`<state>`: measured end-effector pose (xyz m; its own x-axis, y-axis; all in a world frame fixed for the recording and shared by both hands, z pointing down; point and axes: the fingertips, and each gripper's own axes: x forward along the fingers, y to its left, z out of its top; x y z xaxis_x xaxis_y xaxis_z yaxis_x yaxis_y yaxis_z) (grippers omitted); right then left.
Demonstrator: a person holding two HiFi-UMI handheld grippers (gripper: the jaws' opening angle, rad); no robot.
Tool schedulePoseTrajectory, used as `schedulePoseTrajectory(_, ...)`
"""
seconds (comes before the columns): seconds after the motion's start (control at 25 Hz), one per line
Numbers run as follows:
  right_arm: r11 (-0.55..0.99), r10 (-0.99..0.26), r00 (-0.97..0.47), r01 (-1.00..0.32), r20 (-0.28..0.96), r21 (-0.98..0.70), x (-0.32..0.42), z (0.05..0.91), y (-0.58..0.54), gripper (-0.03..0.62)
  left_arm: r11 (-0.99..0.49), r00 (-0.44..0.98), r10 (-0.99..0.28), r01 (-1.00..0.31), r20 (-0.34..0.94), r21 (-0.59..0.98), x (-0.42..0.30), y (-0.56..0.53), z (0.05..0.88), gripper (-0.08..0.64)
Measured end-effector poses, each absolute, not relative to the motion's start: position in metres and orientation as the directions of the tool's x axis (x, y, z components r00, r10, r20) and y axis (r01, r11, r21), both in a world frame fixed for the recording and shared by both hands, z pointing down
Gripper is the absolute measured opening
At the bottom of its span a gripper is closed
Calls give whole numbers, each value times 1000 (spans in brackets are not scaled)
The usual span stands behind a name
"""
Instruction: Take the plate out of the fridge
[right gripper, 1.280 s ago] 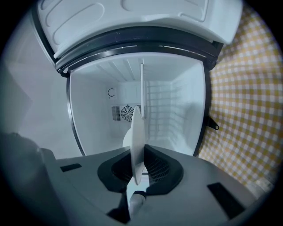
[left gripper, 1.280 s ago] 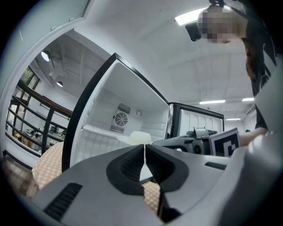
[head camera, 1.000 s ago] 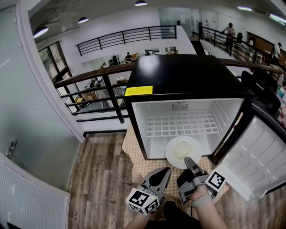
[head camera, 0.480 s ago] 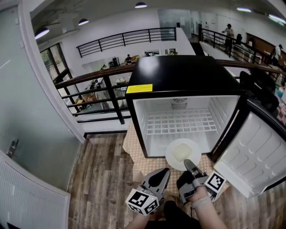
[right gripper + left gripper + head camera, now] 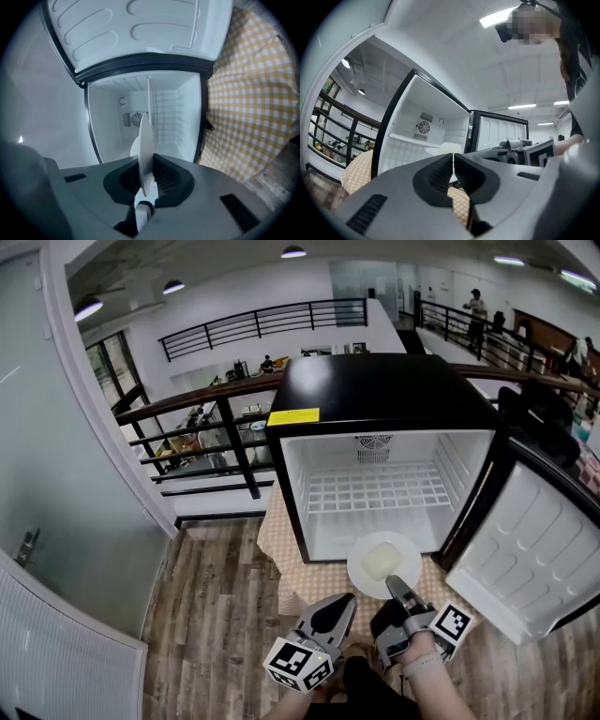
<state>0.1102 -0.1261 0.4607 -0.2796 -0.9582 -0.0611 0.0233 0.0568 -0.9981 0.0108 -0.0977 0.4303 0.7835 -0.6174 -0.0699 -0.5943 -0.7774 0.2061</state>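
One plate, clamped at its near rim by the right gripper, has slid further out over the last second and now sits mostly past the fridge lip. Extraction looks nearly done. Left gripper is closed, empty, alongside. Open door crowds the right side.

an open-plan office, seen from a mezzanine: a black railing overlooks desks with people seated at them, under round ceiling lights. a mini fridge sits by the railing, with wood-plank flooring around it.
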Motion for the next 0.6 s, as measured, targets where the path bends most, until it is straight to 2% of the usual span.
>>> schedulePoseTrajectory(0.6,52,-958,-281,40,-61,-998,106,470,-89,52,-771,777,-625,-599,-74,217,6,-66,436,17)
